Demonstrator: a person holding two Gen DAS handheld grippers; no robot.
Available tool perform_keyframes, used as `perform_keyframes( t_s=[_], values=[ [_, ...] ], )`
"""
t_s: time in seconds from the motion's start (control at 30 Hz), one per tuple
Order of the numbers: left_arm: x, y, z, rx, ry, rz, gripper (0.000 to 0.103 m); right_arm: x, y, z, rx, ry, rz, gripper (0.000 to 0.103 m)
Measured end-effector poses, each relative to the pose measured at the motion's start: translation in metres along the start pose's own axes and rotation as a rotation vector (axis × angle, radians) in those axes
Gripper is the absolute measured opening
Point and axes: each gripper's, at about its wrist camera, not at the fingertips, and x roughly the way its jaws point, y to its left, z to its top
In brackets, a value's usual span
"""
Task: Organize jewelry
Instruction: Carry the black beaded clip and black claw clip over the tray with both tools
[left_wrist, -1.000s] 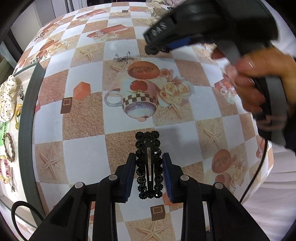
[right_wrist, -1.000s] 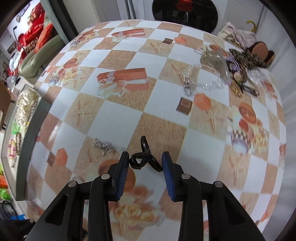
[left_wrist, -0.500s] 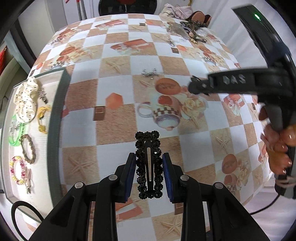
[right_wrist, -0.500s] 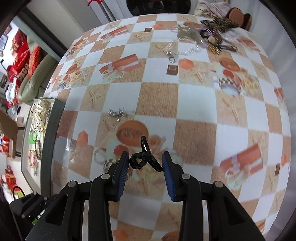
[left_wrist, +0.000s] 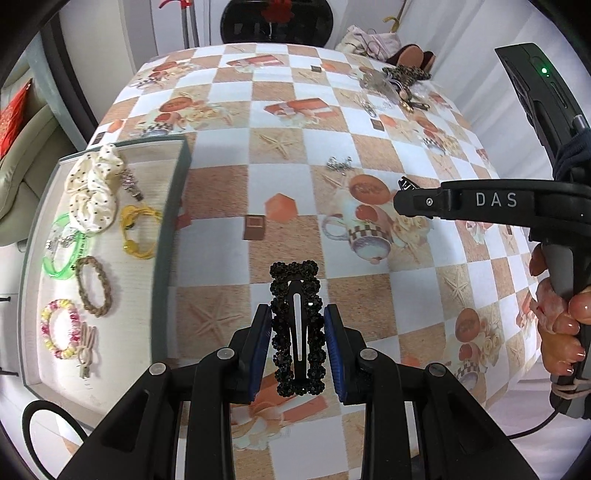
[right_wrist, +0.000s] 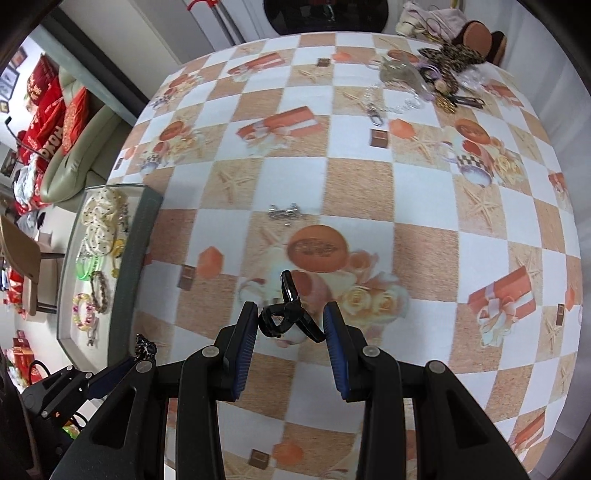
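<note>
Clips are in both claws: our left claw (left_wrist: 298, 349) pinches the black beaded hair clip (left_wrist: 297, 328), our right claw (right_wrist: 291, 334) the small black claw clip (right_wrist: 287, 314), both above the desk (right_wrist: 369, 206). We should carry them level to the tray (left_wrist: 168, 236) and lower them onto bare lining, clear of the bracelets (left_wrist: 94, 286).

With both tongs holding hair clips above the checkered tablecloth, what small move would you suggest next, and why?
Probably carry the left tongs, gripping the black beaded snap clip, leftward over the grey-rimmed tray, since the hair ties already lie there and it sits nearest that side.
</note>
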Motion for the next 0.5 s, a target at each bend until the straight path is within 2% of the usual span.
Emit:
perform_keyframes(
  t_s=[0.5],
  values=[
    [-0.038,0.069,-0.013,-0.121,-0.075,0.045,0.034,-0.002,0.080,0.009,-0.109,0.004,0.038,0.040]
  ],
)
